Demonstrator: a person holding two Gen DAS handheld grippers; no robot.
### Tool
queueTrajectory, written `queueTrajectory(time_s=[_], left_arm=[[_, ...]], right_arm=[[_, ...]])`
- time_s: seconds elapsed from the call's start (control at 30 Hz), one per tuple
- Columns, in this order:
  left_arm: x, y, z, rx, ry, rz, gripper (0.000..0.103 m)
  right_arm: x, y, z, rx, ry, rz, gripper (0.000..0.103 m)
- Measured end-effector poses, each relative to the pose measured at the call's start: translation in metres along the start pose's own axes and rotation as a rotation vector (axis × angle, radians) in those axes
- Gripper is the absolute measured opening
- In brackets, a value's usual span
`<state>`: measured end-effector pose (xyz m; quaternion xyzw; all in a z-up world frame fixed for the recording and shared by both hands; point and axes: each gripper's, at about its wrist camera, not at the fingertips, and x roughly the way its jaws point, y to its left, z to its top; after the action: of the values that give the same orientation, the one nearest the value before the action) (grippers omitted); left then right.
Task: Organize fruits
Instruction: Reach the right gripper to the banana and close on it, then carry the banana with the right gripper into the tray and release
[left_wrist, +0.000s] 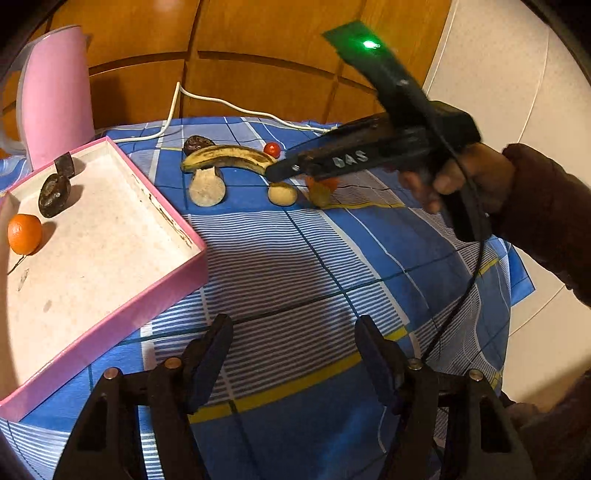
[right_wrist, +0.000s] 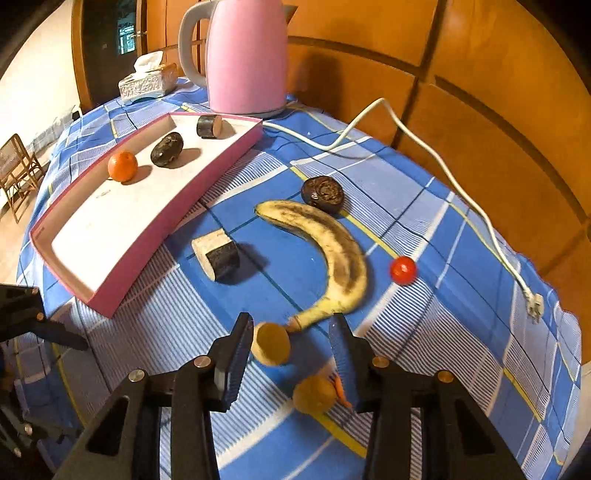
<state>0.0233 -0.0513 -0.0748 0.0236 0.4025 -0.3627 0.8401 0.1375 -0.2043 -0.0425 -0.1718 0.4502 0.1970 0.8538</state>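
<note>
A: The right gripper (right_wrist: 291, 334) points down at the blue checked tablecloth (right_wrist: 461, 295), jaws part-way apart. A small round yellowish fruit (right_wrist: 271, 343) sits between them against the left pad; the right pad stands clear of it, so nothing is clamped.

B: And around it?

A: Just ahead of the fingertips lies the spotted banana (right_wrist: 332, 254), its stem end nearly touching that fruit. A cherry tomato (right_wrist: 403, 270) is ahead to the right; a dark round fruit (right_wrist: 323, 194) sits beyond the banana's far tip. Under the right finger is another yellowish fruit (right_wrist: 314, 394) with something orange beside it.

B: The left gripper (left_wrist: 293, 328)?

A: Jaws apart over bare cloth, holding nothing. The pink tray (left_wrist: 155, 291) is just to its left, holding an orange (left_wrist: 24, 233) and two dark pieces. The pink kettle (left_wrist: 55, 99) stands beyond the tray.
</note>
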Motion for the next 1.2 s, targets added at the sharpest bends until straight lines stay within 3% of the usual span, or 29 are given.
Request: queueTrajectory(time_s=[0.4, 0.67, 0.97, 1.2], left_arm=[[-0.004, 0.007, -0.006, -0.024, -0.025, -0.035, 0.07], [-0.007, 0.005, -0.008, -0.03, -0.027, -0.037, 0.07], [-0.006, 0.007, -0.004, -0.044, -0.016, -0.024, 0.07], [-0.013, 0.013, -0.007, -0.075, -0.023, 0.008, 0.07]], right_arm=[[0.027, -0.023, 0.035, 0.033, -0.007, -0.082, 0.043], [0.071, -0.037, 0.046, 0.016, 0.091, -0.059, 0.042], [0.07, -0.038, 0.042, 0.04, 0.072, -0.086, 0.033], [0.049, -0.037, 0.042, 0.085, 0.014, -0.129, 0.032]])
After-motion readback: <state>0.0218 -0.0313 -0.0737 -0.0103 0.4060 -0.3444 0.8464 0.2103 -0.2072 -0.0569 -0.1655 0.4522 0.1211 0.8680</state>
